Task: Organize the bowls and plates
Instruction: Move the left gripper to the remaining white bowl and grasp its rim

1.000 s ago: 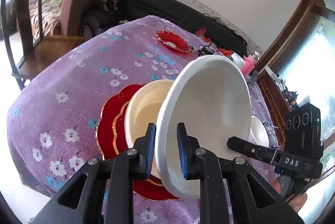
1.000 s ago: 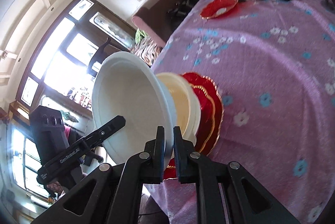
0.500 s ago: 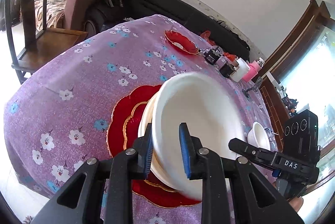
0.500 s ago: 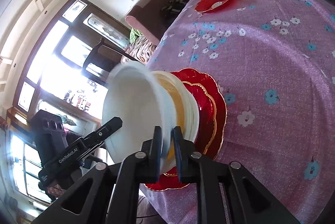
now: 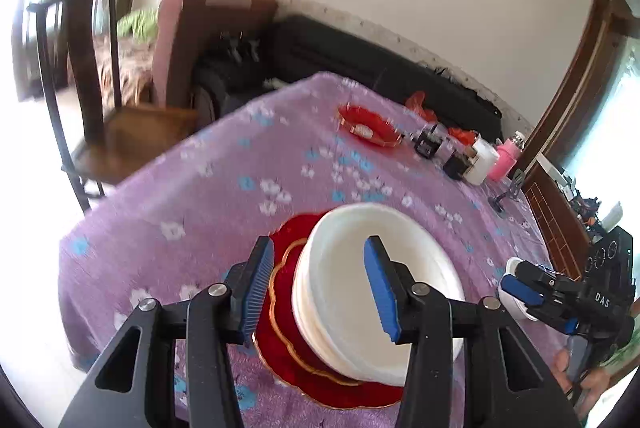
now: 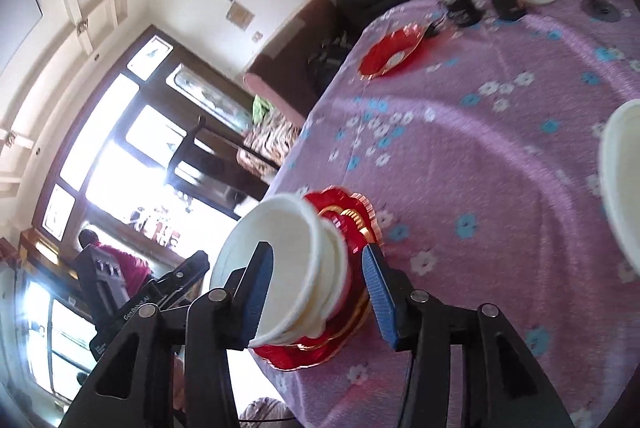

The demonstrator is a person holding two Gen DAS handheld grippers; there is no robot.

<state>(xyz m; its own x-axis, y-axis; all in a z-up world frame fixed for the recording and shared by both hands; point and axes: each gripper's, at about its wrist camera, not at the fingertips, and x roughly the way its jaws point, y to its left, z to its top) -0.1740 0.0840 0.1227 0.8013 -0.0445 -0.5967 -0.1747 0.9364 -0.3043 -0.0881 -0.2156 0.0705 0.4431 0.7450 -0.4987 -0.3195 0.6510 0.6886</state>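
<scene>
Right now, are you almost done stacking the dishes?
Partly. The white bowl sits nested on the red plates. Both the left gripper and right gripper have just been opening, pads off the rim, holding nothing. Left: another white bowl, a small bowl and the far red plate.

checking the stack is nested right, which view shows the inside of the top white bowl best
The left wrist view. It looks down into the top white bowl, so the rim and inner wall show, nested on the red plates. The right wrist view catches that bowl from the side: mostly outer wall and stacked rims, little of the inside.
</scene>
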